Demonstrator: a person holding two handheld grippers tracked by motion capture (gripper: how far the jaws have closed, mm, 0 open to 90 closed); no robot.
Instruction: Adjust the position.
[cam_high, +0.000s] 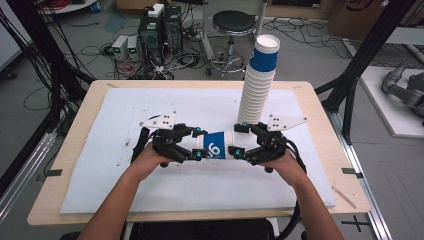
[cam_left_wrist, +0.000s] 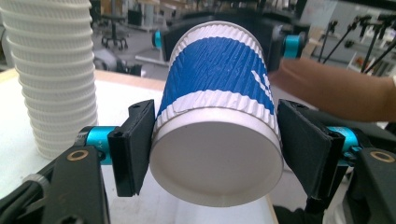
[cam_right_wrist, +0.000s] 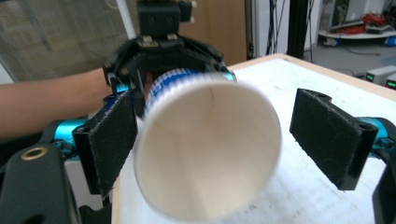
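Lying sideways between both tongs, the blue cup (cam_high: 216, 146) has its base clamped by the left tongs (cam_left_wrist: 215, 149); the right tongs (cam_right_wrist: 215, 140) gape around its mouth.

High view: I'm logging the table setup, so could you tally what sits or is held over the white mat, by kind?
Blue-and-white ribbed paper cup held sideways between the grippers: 1
Tall stack of nested white ribbed paper cups, blue-banded cup on top: 1
Black two-jaw hand-held grippers, left and right: 2
White mat covering the wooden table: 1
Total: 5
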